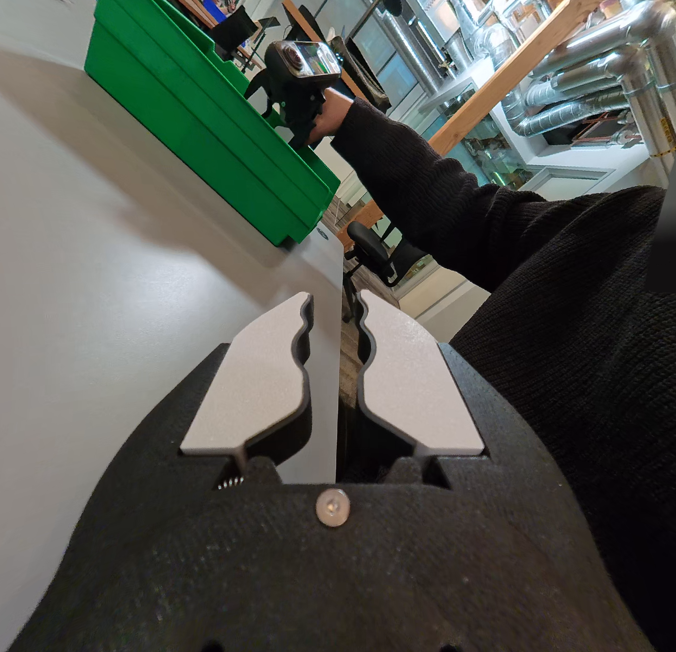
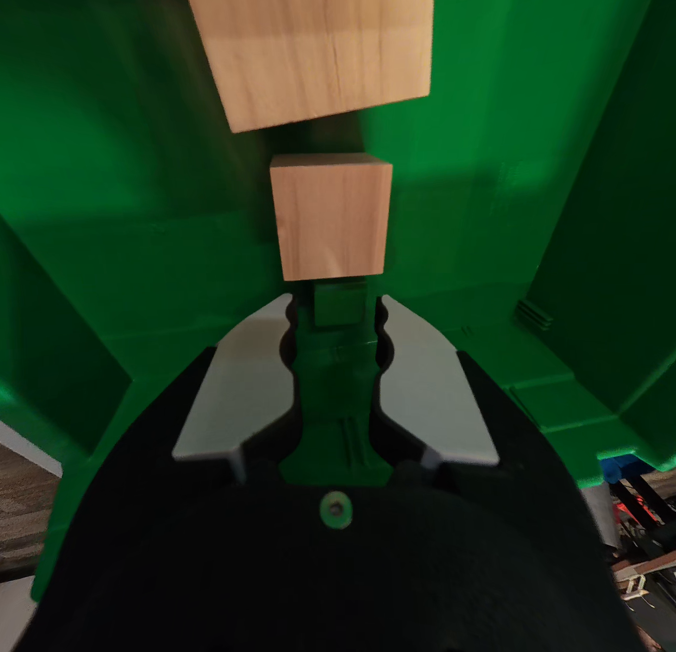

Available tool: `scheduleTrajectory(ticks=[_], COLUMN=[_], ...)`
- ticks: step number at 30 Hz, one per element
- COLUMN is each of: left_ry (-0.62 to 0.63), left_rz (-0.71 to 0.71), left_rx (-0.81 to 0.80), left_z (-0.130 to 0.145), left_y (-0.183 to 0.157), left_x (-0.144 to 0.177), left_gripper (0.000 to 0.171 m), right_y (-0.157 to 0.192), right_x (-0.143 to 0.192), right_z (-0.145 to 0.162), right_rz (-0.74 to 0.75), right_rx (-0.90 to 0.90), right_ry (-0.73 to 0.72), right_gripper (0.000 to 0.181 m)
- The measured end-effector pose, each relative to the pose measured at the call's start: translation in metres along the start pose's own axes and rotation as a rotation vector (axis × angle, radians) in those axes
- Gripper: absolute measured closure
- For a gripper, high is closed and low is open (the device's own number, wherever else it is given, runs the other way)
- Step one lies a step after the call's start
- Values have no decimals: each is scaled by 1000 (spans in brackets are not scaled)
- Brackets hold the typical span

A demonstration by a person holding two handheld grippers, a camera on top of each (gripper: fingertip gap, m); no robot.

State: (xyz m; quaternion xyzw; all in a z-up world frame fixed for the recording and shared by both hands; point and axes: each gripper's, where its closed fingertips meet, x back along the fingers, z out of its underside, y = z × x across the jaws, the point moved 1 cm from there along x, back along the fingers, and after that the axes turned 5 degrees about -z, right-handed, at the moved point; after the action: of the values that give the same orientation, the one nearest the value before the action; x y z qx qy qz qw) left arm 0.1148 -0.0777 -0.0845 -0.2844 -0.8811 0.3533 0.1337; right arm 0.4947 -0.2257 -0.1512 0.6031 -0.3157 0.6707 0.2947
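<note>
Your right gripper (image 2: 334,305) hung jaws apart inside green bin (image 2: 109,159), empty. Small wooden block (image 2: 331,219) sat just ahead (likely light, rigid, flat-sided); bigger wooden block (image 2: 314,46) beyond. Left gripper (image 1: 334,305) gaped too, empty, at table (image 1: 109,305) edge.

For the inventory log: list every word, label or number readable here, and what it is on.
None readable.
On grey table, round mark: too small.
On right tool, camera screen: blurred.
On green bin, wooden blocks: no writing seen.
</note>
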Motion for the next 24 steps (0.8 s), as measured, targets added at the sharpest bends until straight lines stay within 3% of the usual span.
scheduleTrajectory(ticks=[9,11,14,24], left_ry=[4,5,-2,-25], left_rz=[6,4,-2,3], left_rx=[6,3,-7,22], left_z=[1,1,-2,-6], left_y=[0,-1,0,1], left_x=[0,0,1,4], left_gripper=[150,151,151,151], right_y=[3,5,2,0], right_x=[13,11,9,9], right_z=[-21,-26,-31,-35], right_rz=[48,48,75,68], right_rx=[30,51,80,88], right_ry=[-64,-55,-38,-35], right_gripper=[116,118,135,136])
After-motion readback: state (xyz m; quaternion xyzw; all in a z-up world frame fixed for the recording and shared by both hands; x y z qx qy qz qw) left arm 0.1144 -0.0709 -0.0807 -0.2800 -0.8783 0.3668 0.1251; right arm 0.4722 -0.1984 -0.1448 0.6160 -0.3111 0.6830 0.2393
